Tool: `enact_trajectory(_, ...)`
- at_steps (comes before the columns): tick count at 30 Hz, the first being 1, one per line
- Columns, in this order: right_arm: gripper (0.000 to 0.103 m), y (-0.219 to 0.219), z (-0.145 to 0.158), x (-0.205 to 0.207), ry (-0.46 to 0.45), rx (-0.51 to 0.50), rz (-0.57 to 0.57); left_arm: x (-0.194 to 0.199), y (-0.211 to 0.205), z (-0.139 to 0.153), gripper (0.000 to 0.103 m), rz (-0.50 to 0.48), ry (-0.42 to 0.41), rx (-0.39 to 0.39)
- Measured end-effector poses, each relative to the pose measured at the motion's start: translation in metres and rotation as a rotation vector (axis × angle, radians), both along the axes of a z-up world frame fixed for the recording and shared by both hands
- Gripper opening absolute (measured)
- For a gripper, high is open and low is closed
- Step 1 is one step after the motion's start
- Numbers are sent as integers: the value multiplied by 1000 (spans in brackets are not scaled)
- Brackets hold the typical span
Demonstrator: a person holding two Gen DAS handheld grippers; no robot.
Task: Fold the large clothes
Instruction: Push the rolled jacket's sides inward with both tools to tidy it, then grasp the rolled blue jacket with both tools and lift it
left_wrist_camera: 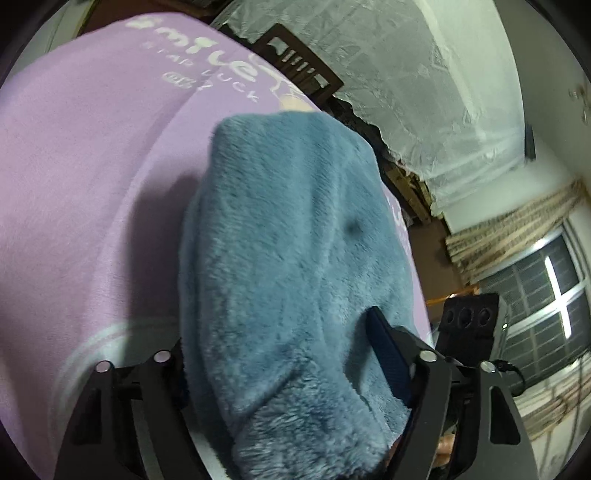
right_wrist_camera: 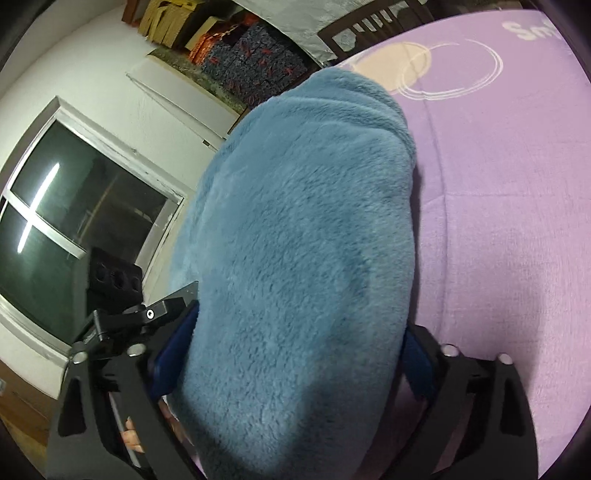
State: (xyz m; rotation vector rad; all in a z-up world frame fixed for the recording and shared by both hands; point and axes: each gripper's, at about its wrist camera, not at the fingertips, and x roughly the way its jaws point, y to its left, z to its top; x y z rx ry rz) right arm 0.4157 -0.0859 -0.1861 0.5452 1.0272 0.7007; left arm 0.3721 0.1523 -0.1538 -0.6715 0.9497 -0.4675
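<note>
A thick blue fleece garment (left_wrist_camera: 280, 240) fills the middle of the left wrist view, bunched between the two fingers of my left gripper (left_wrist_camera: 284, 369), which is shut on it. In the right wrist view the same fleece garment (right_wrist_camera: 295, 240) bulges between the blue pads (right_wrist_camera: 177, 350) of my right gripper (right_wrist_camera: 299, 343), also shut on it. The garment hangs over a purple printed bedsheet (left_wrist_camera: 92, 184) (right_wrist_camera: 517, 221). Each gripper shows in the other's view as a black block with round holes: the right one (left_wrist_camera: 469, 314) and the left one (right_wrist_camera: 114, 280). The fleece hides most of both fingertips.
A dark wooden chair back (left_wrist_camera: 299, 62) (right_wrist_camera: 369, 26) stands past the far edge of the sheet. White lace cloth (left_wrist_camera: 406, 92) hangs behind. A dark window (left_wrist_camera: 546, 295) (right_wrist_camera: 74, 221) lies to the side, with stacked patterned boxes (right_wrist_camera: 251, 62). A hand's fingers (right_wrist_camera: 131, 439) show low.
</note>
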Motion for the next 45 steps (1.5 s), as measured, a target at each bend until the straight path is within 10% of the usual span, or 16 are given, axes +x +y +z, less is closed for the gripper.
enact_trajectory(9, 70, 0, 16, -18, -61, -26, -10, -9, -12, 12, 57, -26, -60, 41)
enact_trajectory(24, 70, -32, 57, -63, -125, 30, -47, -37, -32, 50, 56, -81, -176, 39)
enact_trajectory(45, 70, -205, 136, -265, -260, -51, -286, -158, -183, 98, 56, -379, -279, -57)
